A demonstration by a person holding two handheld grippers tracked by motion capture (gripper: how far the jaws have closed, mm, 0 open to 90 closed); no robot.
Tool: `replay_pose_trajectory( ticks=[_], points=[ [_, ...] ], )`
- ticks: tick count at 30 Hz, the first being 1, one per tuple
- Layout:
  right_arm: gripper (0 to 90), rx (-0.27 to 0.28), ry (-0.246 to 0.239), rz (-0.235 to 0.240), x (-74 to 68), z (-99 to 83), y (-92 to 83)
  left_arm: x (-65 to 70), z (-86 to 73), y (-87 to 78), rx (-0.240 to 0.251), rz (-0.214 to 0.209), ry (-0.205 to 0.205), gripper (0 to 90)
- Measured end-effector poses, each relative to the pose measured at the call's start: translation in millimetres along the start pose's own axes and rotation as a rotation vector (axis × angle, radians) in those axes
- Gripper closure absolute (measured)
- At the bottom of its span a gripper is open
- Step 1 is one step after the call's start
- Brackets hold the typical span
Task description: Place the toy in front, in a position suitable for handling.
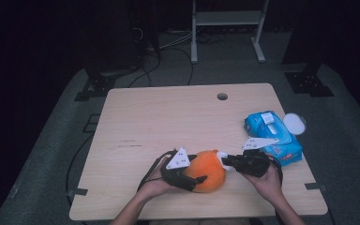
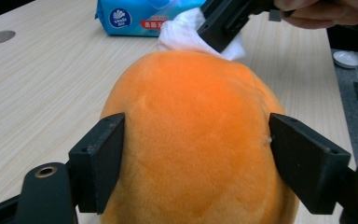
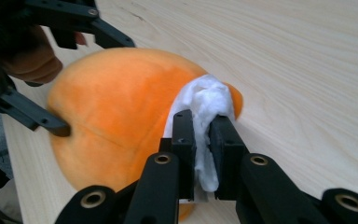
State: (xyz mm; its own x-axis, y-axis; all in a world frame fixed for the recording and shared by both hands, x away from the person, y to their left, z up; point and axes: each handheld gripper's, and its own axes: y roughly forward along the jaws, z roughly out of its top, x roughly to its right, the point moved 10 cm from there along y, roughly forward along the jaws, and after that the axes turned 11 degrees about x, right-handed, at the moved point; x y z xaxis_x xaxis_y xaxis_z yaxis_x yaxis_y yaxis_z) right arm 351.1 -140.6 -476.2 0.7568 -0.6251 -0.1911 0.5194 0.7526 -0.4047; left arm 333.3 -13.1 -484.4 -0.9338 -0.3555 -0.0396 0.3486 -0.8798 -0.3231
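An orange plush toy [image 1: 208, 169] lies near the table's front edge. My left gripper [image 1: 199, 168] is shut on it, its two black jaws pressing into the plush's sides [image 2: 191, 140]. A crumpled white wipe [image 3: 207, 100] is pinched in my right gripper [image 3: 203, 126], which is shut on it. The wipe [image 1: 222, 157] rests against the right end of the plush toy [image 3: 116, 112]. In the left gripper view the wipe [image 2: 182, 32] and the right gripper's jaws sit just beyond the top of the plush.
A blue pack of wipes [image 1: 274, 136] lies at the table's right edge, just behind my right hand. A small white round lid [image 1: 294, 123] sits beside it. The wooden table [image 1: 168, 117] has a cable hole [image 1: 222, 96] near its far edge.
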Motion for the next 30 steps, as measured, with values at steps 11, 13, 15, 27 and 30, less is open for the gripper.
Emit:
replay_pose_trajectory(
  ticks=[11,13,15,27,30],
  points=[
    [80.9,0.014,-0.101,0.043,-29.2,11.7,4.6,-4.2,7.7,-1.7,0.006,0.007,-0.035,11.0],
    [80.9,0.01,-0.102,0.026,-22.0,9.4,3.2,-11.0,5.4,-5.2,0.01,0.015,-0.08,9.1],
    [80.9,0.01,-0.078,0.024,-17.0,8.1,1.2,-12.5,0.1,-4.7,0.007,-0.01,-0.143,10.0],
    [80.9,0.018,-0.206,0.059,-51.1,20.4,5.7,0.1,6.9,2.6,-0.01,-0.005,-0.058,14.0],
    [80.9,0.009,-0.174,0.052,-41.7,15.4,5.3,-8.0,2.6,-1.4,-0.009,-0.002,-0.099,7.9]
  ],
)
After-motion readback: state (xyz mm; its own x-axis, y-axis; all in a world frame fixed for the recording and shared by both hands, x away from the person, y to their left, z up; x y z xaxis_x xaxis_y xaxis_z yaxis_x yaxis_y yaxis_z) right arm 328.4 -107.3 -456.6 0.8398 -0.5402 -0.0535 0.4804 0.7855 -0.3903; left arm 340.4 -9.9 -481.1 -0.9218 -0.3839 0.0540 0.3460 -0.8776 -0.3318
